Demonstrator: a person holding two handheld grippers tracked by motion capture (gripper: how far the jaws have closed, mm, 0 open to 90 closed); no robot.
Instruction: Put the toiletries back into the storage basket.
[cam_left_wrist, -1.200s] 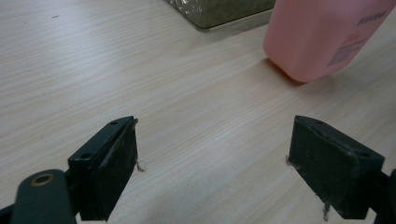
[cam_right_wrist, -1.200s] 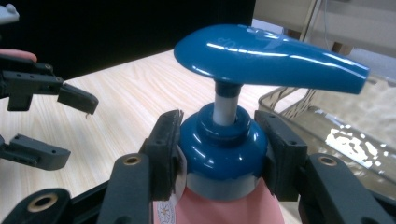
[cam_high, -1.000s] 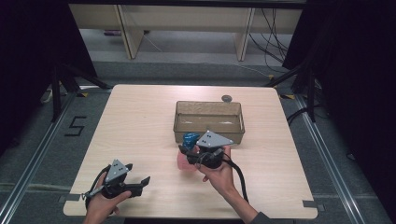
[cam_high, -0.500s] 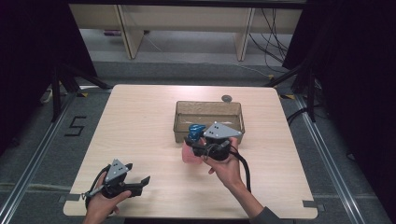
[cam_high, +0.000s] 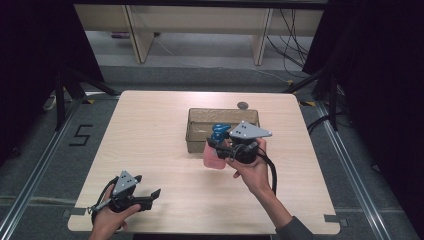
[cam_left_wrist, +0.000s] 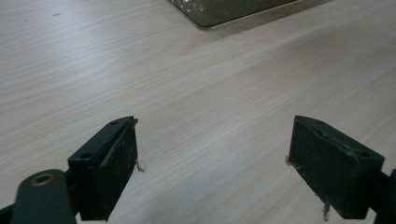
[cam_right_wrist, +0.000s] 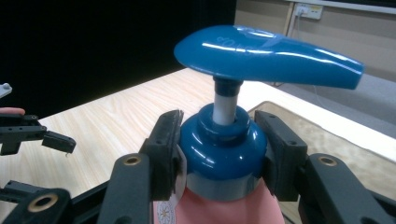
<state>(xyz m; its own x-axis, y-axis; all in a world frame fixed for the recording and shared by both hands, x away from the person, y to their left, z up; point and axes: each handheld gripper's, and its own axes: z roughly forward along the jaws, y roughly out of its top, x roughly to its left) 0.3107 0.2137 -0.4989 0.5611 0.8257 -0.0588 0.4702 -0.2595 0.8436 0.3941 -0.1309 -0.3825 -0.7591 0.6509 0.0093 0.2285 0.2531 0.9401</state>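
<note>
High view: the right gripper has come up and moved away from the person over the last second, from the bare table in front of the tray to right at its near wall, and the pump bottle has gone with it, pink body hanging below the jaws, blue pump head on top. It reads as a carry into the brown tray, with the bottle now overlapping the tray's near edge; whether it's fully clear of the table I can't tell from above. The small dark round thing past the tray's far rim hasn't moved. The left gripper sits at the near left corner of the table, same spot as before, well apart from the tray, nothing between its jaws. Left gripper view: both jaws stand wide apart over bare wood, holding and touching nothing; a corner of the tray shows far off at the top. Right gripper view: jaws are clamped on the bottle's blue collar just under the pump head, pads pressing on both sides, pink body below, bottle upright. Grip looks square and snug, no tilt. The tray's rim lies behind the bottle to the right, so I'd judge the drop-in is close but not done: bottle is held in the air, not set down.
</note>
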